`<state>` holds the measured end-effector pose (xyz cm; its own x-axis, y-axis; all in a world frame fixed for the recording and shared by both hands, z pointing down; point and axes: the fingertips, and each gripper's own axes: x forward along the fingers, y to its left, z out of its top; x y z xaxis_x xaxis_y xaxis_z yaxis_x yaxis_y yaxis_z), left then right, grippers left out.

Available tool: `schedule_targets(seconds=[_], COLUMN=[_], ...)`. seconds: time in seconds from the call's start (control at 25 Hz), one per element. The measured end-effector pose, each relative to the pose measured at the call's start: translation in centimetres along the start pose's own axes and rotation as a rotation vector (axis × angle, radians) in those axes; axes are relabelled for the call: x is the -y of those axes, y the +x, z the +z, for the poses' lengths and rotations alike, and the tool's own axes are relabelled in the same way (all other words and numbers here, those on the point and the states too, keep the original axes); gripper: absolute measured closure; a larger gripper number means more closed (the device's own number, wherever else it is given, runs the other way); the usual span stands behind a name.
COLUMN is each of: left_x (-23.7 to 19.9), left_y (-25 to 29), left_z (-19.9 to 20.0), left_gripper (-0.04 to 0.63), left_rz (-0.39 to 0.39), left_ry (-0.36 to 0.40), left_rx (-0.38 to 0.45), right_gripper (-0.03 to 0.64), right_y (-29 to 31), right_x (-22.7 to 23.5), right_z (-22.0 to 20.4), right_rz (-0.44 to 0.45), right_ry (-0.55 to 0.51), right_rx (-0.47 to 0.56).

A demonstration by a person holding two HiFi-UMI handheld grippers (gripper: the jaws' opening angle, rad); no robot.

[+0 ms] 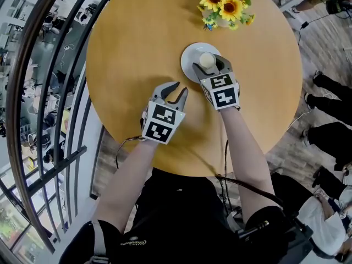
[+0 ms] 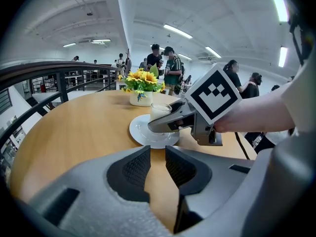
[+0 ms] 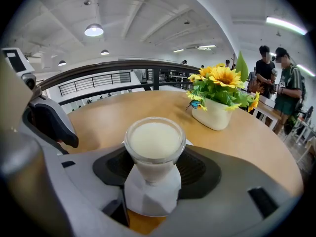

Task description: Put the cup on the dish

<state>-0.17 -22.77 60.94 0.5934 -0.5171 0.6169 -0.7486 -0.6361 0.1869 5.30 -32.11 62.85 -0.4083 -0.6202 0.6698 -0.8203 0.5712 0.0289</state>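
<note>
The right gripper (image 1: 209, 65) was clenched on the cup (image 3: 154, 142) - its two pads pressed against the cup's sides, with the rim standing above them. The cup held a pale, milky fill and sat over the white dish (image 1: 188, 56), which lay directly beneath the jaws. Whether its base touched the dish could not be told. The right forearm was bare and stretched straight forward from the body across the round wooden table (image 1: 132, 37).

The left gripper (image 1: 181, 87) held nothing. Its jaws stood a little apart, with only bare tabletop showing between them. It hovered low, behind and to the left of the right gripper, nearer the person, with its jaws aimed toward the dish - the left forearm angled inward. Beyond the right gripper stood a pot of sunflowers (image 1: 225, 1).
</note>
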Motion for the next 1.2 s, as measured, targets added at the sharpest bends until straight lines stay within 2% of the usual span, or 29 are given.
schedule_targets(seconds=[1.2], left_x=[0.56], left_y=[0.12], left_z=[-0.03], left_gripper=[0.503], left_rz=[0.005], left_ry=[0.005], left_rx=[0.0], right_gripper=[0.359], right_y=[0.14], right_x=[-0.17], right_z=[-0.31], right_rz=[0.007], right_ry=[0.026], right_rx=[0.028])
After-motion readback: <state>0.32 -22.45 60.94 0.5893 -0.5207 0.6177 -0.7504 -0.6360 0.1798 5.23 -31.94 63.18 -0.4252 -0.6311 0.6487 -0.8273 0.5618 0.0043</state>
